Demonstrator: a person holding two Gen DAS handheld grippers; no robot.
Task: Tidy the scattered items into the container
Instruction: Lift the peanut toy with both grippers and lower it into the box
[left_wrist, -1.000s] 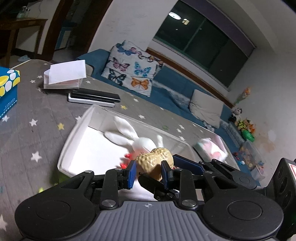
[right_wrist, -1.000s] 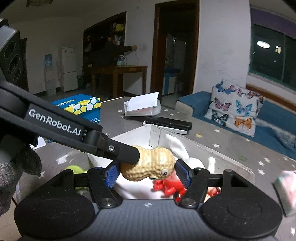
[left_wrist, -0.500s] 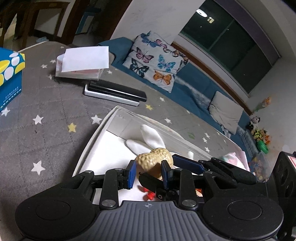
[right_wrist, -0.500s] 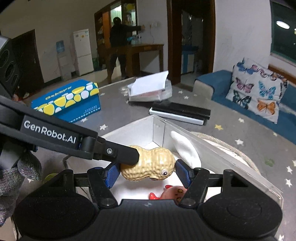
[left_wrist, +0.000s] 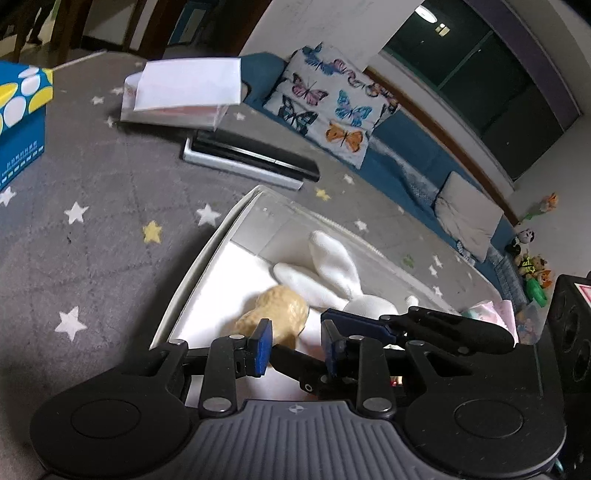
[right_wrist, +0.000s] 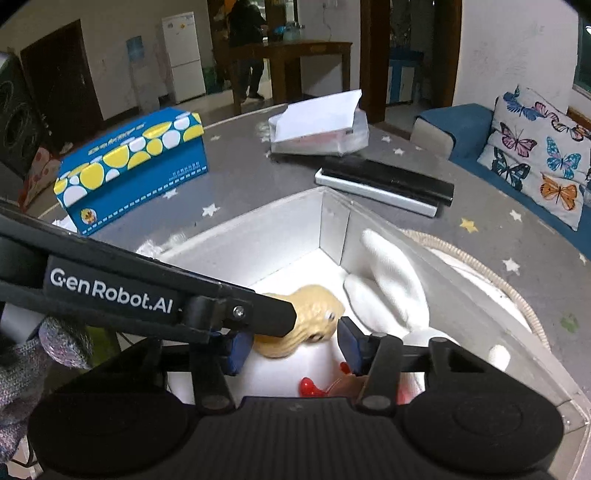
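Peanut toy (left_wrist: 275, 314) sits inside the white container (left_wrist: 207, 254), lower centre of the left wrist frame, blurred, just past the left gripper (left_wrist: 295, 349). Left fingers (left_wrist: 261, 345) are spread, nothing between the blue pads; the peanut lies ahead of and slightly left of the gap, seemingly clear of them. In the right wrist view the peanut toy (right_wrist: 314, 325) is at centre frame, eye facing the camera, lying between and just beyond the right gripper (right_wrist: 293, 349); right fingers (right_wrist: 349, 345) are parted too, the right pad close beside the peanut's face, contact can't be resolved. The left gripper's black finger crosses from the left edge and overlaps the peanut's left end. White plush rabbit (right_wrist: 395, 288) lies in the container (right_wrist: 288, 221) right of the peanut, ears toward the far corner. Red toy (right_wrist: 310, 386) shows low in frame behind the right fingers. On the grey star-patterned worktop (right_wrist: 480, 206): blue tissue box (right_wrist: 133, 173) upper left, flat black-and-silver device (right_wrist: 384, 184) just beyond the container's far corner.
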